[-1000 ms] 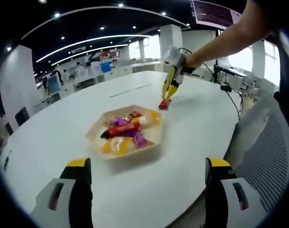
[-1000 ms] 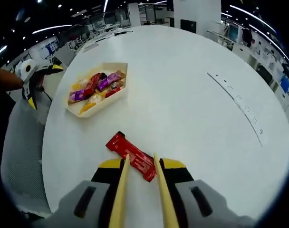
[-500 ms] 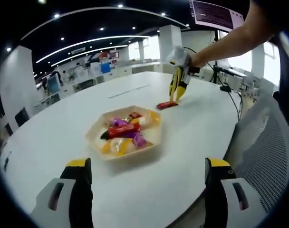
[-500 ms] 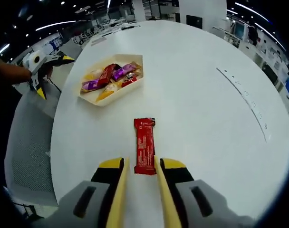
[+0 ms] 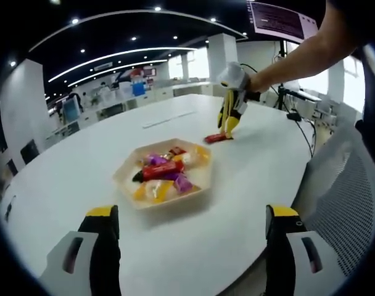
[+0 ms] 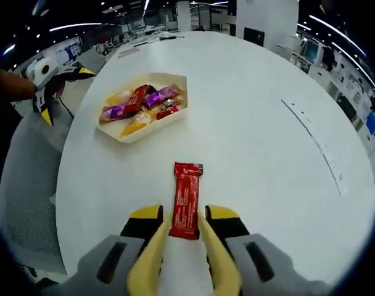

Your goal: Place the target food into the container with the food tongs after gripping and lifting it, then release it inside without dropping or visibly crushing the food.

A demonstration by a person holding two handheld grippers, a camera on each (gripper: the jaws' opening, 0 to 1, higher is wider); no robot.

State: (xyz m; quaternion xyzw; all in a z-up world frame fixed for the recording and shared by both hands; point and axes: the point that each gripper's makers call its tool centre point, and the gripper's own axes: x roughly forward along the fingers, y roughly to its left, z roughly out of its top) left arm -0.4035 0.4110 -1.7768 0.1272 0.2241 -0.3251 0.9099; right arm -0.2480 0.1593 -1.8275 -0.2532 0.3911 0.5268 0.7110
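Red snack bar (image 6: 186,200): flat on white desk (image 6: 255,135), well apart from tray (image 6: 178,86) of wrapped snacks. Right tool (image 6: 185,259): tong tips straddle bar's near end, spread, pre-grip. Left tool (image 5: 190,246): released, idle nr tray.

Tray (image 6: 175,115): we are finding it sitting on the table (image 6: 255,142), near the edge by the mesh chair (image 6: 24,203).
Wrapped snacks (image 6: 141,102): we are seeing them lying inside the tray.
Snack bar (image 6: 185,200): we are seeing it lying on the tabletop apart from the tray, its near end between the tongs (image 6: 185,259).
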